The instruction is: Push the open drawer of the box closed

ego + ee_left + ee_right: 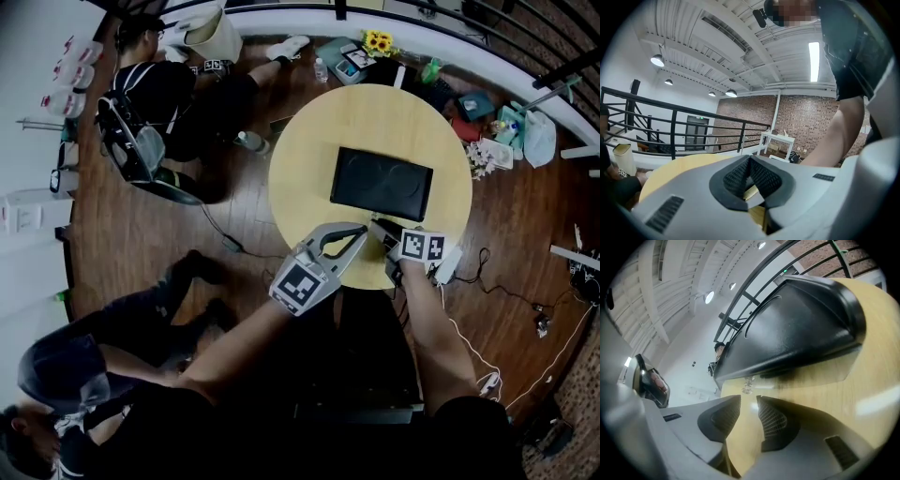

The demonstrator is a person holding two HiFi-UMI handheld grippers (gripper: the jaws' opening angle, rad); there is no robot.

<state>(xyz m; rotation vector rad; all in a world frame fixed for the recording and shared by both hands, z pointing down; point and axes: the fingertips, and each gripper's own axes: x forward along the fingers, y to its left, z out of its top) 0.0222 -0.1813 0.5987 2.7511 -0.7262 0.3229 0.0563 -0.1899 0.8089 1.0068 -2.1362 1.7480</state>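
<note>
A flat black box lies in the middle of the round yellow table. From the head view I cannot tell whether its drawer stands out. In the right gripper view the box fills the upper frame, with a small clear knob under its near edge. My right gripper rests on the table just in front of the box. Its jaws stand slightly apart, pointing at the knob with nothing between them. My left gripper lies beside it near the table's front edge. Its pads meet at the tips, holding nothing.
One person sits on the floor at the far left by a chair, and another crouches at the lower left. Bags, flowers and bottles crowd the floor beyond the table. Cables trail on the right. A white curved railing base runs behind.
</note>
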